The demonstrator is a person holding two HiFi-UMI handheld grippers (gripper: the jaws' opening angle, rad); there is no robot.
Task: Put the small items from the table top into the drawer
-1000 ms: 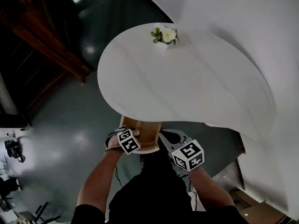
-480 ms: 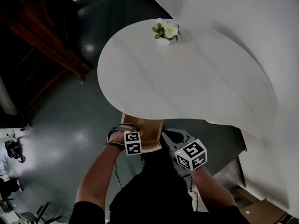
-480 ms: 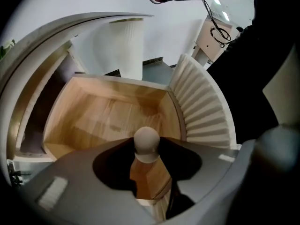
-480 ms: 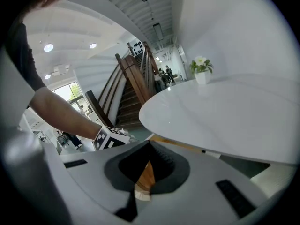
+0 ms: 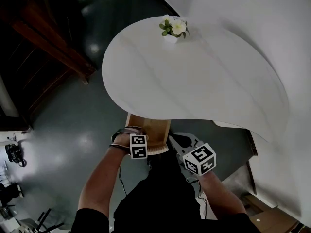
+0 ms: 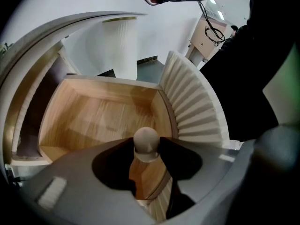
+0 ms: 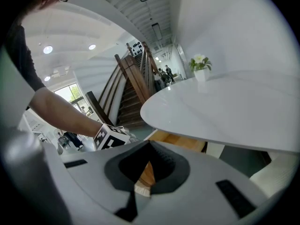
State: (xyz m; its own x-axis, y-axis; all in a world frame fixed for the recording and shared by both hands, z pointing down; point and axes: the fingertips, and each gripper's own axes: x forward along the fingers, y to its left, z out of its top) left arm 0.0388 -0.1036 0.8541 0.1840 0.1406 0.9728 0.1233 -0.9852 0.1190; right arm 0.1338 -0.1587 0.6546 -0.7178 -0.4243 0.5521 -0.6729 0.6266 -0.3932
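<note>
The left claw (image 6: 146, 150) pinches the round, pale wooden knob (image 6: 146, 138) of the open drawer (image 6: 89, 118), smooth-grained wood with a ribbed white front. The right claw (image 7: 149, 168) is closed and empty. A small potted flower (image 5: 172, 29) sits at the far edge of the smooth, white, curved bench (image 5: 194, 86).

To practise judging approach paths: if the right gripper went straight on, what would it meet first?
Probably the near edge of the wooden drawer, just under the white table top; depth is unclear.
</note>
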